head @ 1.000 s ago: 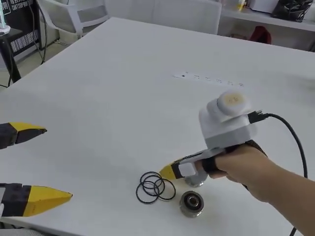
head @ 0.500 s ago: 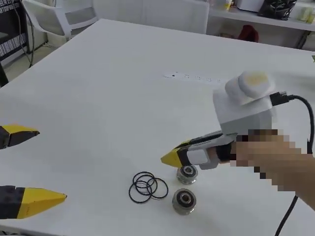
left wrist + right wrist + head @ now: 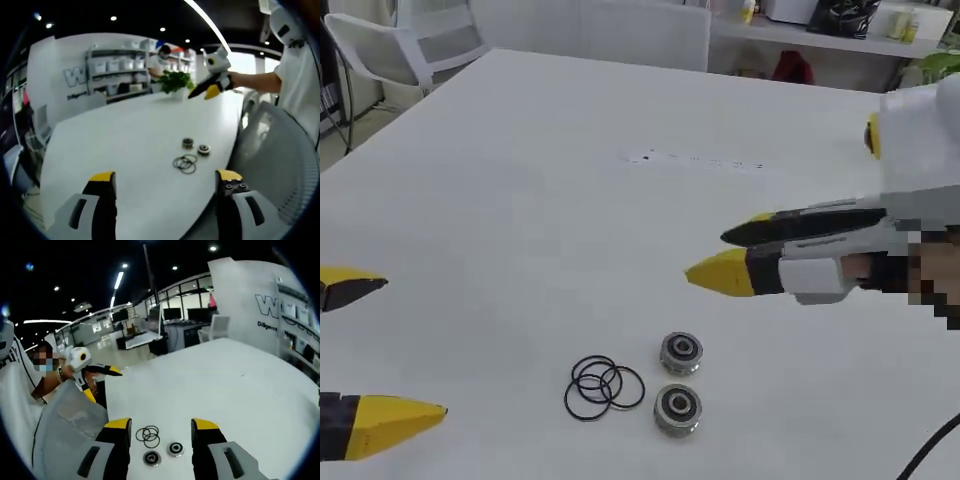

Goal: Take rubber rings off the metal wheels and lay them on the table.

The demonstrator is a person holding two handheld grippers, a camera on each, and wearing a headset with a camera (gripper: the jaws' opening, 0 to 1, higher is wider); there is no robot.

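Holding the right yellow-tipped, grey-bodied gripper (image 3: 710, 255) lifted off the white tabletop (image 3: 520, 200), above and to the right of the work, with jaws parted and clamping nothing. Holding the left yellow-tipped gripper (image 3: 415, 345) low at the near left edge, well apart from the parts, with jaws spread wide and likewise empty. Seeing a loose, overlapping cluster of thin black rubber rings (image 3: 603, 387) lying flat on the tabletop toward the near side, and two small round metal wheels (image 3: 681, 352) resting just right of it, one nearer and one farther, both lying flat with hubs facing up. Being unable to tell about any ring left in either wheel's groove; judging the task as at or close to its end. Risking, on any further reach, nudging a wheel into the cluster and scattering the rings, given such tight spacing. Risking also, in pinching a thin ring against the hard smooth surface, slipping off it or snagging two overlapping rings at once. Risking tipping a light wheel onto its rim and sending it rolling toward the near edge by bracing it too loosely.
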